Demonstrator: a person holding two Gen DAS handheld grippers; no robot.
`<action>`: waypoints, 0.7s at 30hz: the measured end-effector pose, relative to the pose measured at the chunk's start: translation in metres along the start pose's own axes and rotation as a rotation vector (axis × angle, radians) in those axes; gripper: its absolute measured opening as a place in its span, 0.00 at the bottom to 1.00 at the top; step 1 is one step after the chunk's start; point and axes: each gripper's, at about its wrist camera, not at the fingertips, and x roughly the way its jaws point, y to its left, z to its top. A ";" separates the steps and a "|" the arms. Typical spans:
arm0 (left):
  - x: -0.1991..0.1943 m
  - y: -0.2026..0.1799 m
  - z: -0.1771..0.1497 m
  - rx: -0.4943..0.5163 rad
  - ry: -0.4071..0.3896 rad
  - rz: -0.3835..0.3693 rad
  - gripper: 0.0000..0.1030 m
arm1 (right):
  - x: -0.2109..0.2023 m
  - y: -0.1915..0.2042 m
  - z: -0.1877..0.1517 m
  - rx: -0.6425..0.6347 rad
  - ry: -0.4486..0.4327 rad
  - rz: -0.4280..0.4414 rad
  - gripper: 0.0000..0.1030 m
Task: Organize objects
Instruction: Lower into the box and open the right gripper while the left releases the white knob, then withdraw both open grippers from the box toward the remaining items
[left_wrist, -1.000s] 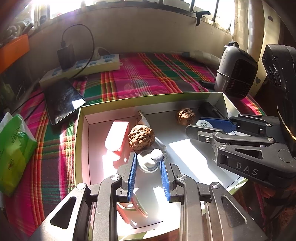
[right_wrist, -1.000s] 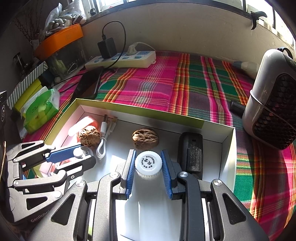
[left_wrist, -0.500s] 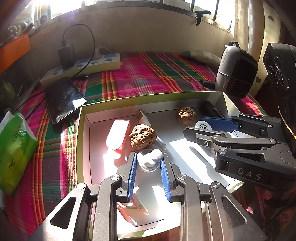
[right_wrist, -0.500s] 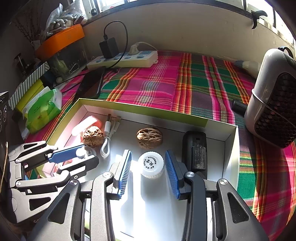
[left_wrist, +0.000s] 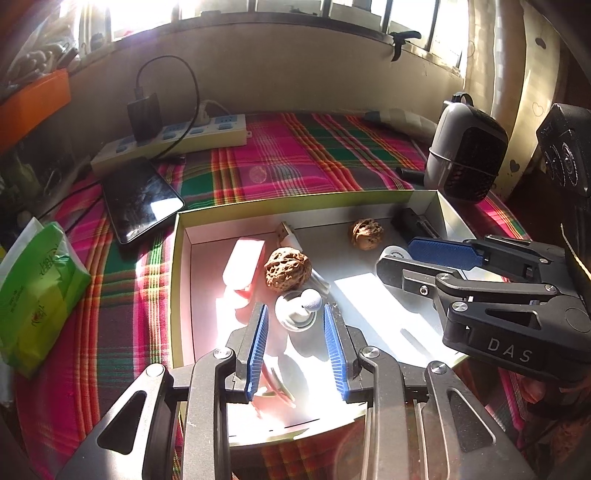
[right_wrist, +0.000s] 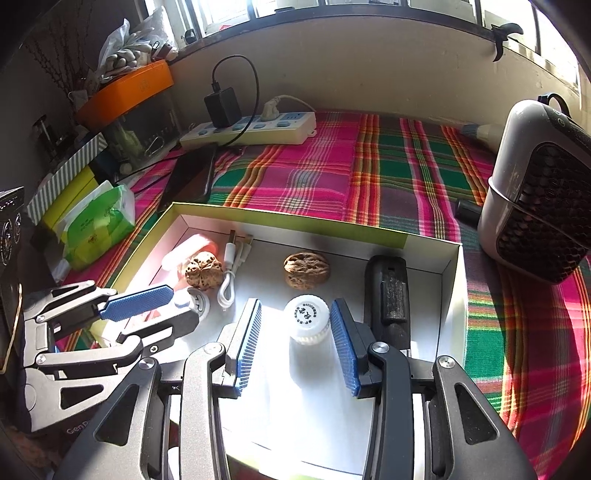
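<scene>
A small white bottle with a printed round cap (right_wrist: 307, 316) stands upright on the floor of the shallow white box (right_wrist: 448, 295), between the blue ribbed pads of the right gripper (right_wrist: 295, 341). Its jaws stand apart with a gap on each side of the cap — neither pad touches it. In the left wrist view, the left gripper (left_wrist: 295, 341) straddles a small white knob-topped piece (left_wrist: 300, 309) on the box floor; its jaws are opening and clear of the piece.

Two wrinkled brown walnuts lie in the box — one (left_wrist: 287, 269) just beyond the left gripper, beside a pale pink bar (left_wrist: 243, 266), the other (right_wrist: 306, 268) behind the bottle. A coiled white USB cable (right_wrist: 231, 275) lies between the walnuts, and a black oblong device (right_wrist: 388, 295) lies along the right wall, just beside the right gripper's outer finger.

The box, lime-green on its outside, sits on a bright plaid cloth (right_wrist: 332, 173). Around it are a dark phone (left_wrist: 138, 199), a white power strip (right_wrist: 255, 131) with a black charger plugged in, a green tissue pack (left_wrist: 33, 291) and a grey heater (right_wrist: 543, 192).
</scene>
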 end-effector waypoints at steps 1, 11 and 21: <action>-0.002 -0.001 -0.001 0.000 -0.001 -0.002 0.28 | -0.003 0.000 -0.001 0.003 -0.006 0.000 0.39; -0.025 -0.004 -0.013 -0.002 -0.022 -0.005 0.28 | -0.028 0.006 -0.016 0.013 -0.051 -0.012 0.39; -0.049 -0.005 -0.027 -0.004 -0.055 0.002 0.28 | -0.054 0.015 -0.034 0.018 -0.093 -0.016 0.47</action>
